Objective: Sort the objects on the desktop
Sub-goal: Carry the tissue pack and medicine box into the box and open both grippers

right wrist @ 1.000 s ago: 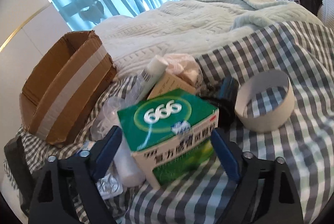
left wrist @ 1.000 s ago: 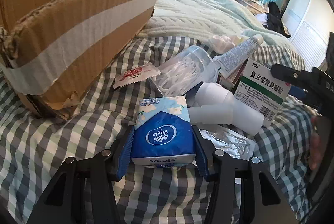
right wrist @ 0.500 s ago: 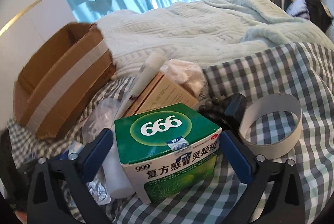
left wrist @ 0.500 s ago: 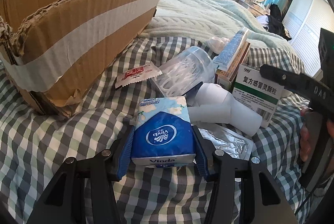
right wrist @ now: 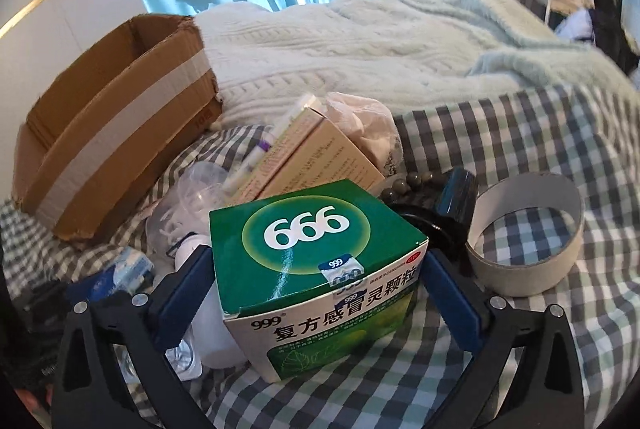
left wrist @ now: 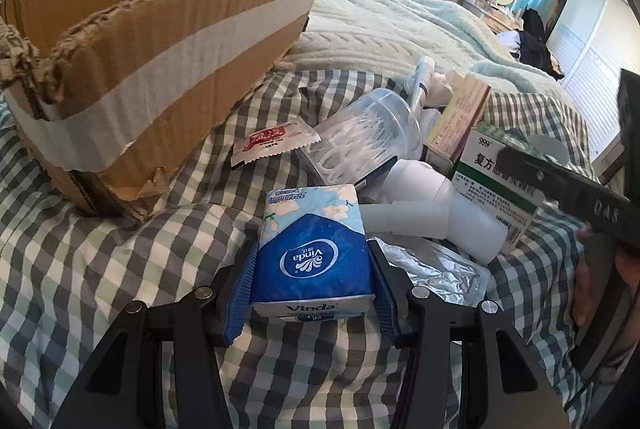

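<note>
1. Here the left gripper (left wrist: pixel 312 289) has its blue pads pressed on both sides of the tissue pack (left wrist: pixel 312 253), which rests on the checked cloth (left wrist: pixel 100 269) just in front of the cardboard box (left wrist: pixel 160 41).
2. The right gripper (right wrist: pixel 316 293) stands wide, its jaws astride the green medicine box (right wrist: pixel 316 269); the right pad looks close to the carton's corner, the left one a little off it, so nothing is clamped yet.
3. The medicine box leans on a white bottle (right wrist: pixel 208 321) and the tan cartons (right wrist: pixel 320 165) behind it; a tape ring (right wrist: pixel 524 233) lies just beside on the right.
4. To grip well, I would centre the pads on the carton's two side faces before closing, since a hold near one corner may let it twist.
5. Close gently: thin card probably dents.
6. Lift straight up, so that the bottle and blister foil (left wrist: pixel 432 265) are not dragged along.
</note>
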Available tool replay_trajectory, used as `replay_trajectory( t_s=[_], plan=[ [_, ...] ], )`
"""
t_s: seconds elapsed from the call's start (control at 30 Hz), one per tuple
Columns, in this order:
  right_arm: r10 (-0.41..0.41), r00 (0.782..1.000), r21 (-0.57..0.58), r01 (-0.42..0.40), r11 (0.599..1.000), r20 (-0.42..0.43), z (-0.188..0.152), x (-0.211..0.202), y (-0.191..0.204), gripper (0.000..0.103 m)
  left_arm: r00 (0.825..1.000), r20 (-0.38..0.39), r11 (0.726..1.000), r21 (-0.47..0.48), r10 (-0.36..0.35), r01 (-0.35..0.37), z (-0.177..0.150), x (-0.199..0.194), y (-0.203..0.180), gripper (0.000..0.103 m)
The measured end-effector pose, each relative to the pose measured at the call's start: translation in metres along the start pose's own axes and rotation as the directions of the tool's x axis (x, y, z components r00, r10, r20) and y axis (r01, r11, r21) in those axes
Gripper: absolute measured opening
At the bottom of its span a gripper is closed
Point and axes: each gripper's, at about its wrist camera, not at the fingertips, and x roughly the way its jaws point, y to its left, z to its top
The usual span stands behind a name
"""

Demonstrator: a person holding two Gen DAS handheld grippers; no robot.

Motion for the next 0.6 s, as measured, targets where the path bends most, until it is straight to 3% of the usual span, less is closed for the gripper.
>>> replay_trajectory(
  t_s=[0.2,0.37,0.5,0.6],
  plan=[
    [-0.065,0.995,-0.052,0.069,0.996,0.075,-0.003,-0.032,0.021,0.101,1.000,0.024,1.000,-0.003,-0.001,0.001,0.001,-0.013,0.000,0.053],
    [-0.017,0.992,-0.024,0.020,1.000,0.129,0.005,-0.063,0.024,0.101,0.998,0.067,1.000,0.009,-0.007,0.006,0.007,-0.033,-0.004,0.053],
    [-0.008,0.986,-0.058,0.018,0.998,0.167,0.017,-0.089,0.043,0.101,0.991,0.103,0.996,0.024,-0.084,0.082,0.016,-0.055,-0.008,0.053],
    [-0.011,0.979,-0.093,0.031,0.995,0.203,0.033,-0.112,0.064,0.100,0.983,0.151,0.994,0.041,-0.104,0.099,0.026,-0.074,-0.009,0.053]
  ],
)
